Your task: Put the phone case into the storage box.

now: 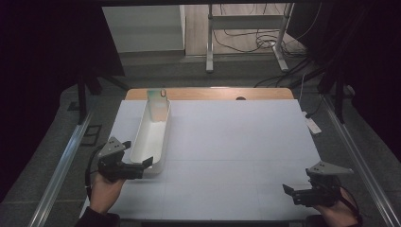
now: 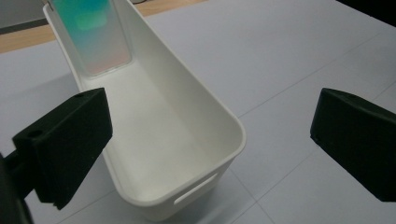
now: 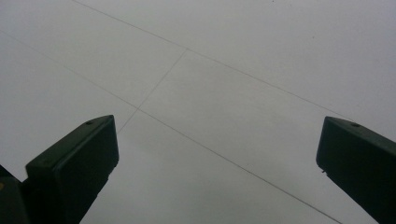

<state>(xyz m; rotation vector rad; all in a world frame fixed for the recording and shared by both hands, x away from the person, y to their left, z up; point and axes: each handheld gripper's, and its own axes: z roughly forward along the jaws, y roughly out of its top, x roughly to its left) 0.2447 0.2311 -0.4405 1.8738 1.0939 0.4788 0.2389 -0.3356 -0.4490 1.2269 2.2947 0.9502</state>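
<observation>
the left gripper, jaws spread, sits at the near end of the white bin, whose length runs straight away; the right gripper, likewise spread, idles well apart

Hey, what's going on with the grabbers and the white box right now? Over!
Left gripper open, at near end of white bin, not gripping. Right gripper open over bare table. Greenish packet leans in bin's far end. Nothing in the way.

Two grippers at a long white bin

The left gripper, jaws apart, sits at the near end of the bin; the right gripper rests near right.
</observation>
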